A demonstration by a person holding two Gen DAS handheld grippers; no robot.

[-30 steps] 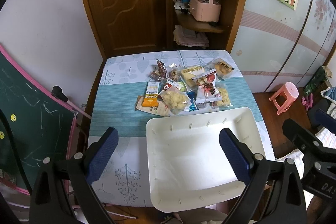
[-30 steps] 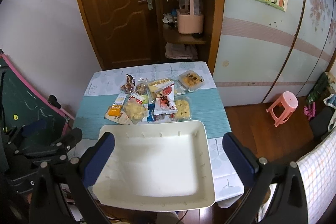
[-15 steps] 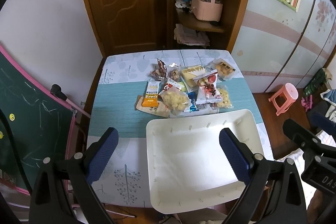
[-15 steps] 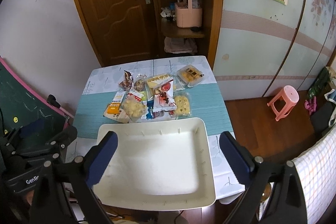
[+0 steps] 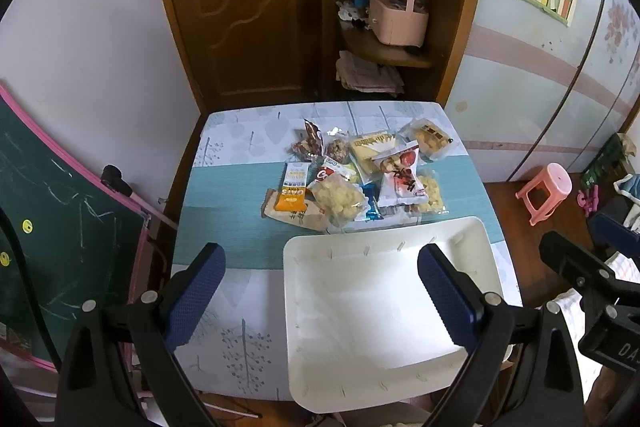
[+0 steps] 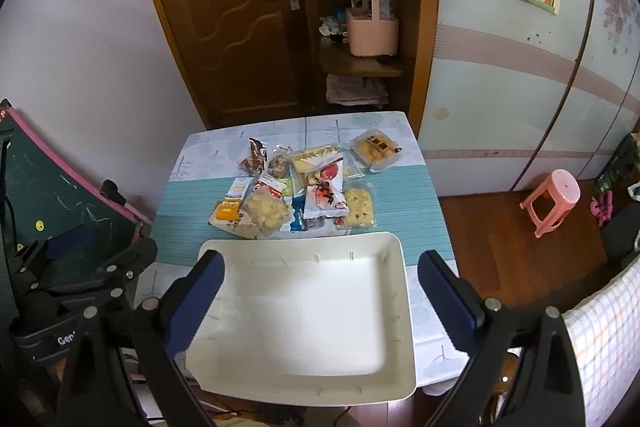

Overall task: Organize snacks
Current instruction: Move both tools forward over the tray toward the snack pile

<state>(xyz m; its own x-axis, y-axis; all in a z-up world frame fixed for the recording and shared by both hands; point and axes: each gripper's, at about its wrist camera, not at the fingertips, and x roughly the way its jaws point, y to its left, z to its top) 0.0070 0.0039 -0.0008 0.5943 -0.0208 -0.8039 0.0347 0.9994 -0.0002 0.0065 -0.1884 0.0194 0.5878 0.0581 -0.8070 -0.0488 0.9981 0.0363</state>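
Left gripper: you hold a black frame with silver screw heads at its pivots.
Left fingers: long, dark-blue textured pads.
Right gripper: same black frame and silver screws.
Right fingers: dark-blue textured pads.
Markings: white lettering, partly readable, on each gripper body.

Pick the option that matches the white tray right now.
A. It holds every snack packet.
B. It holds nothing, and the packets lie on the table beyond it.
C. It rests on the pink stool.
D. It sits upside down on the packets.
B: the white tray shows only bare bottom, and the snack packets lie in a heap on the table just past its far rim.
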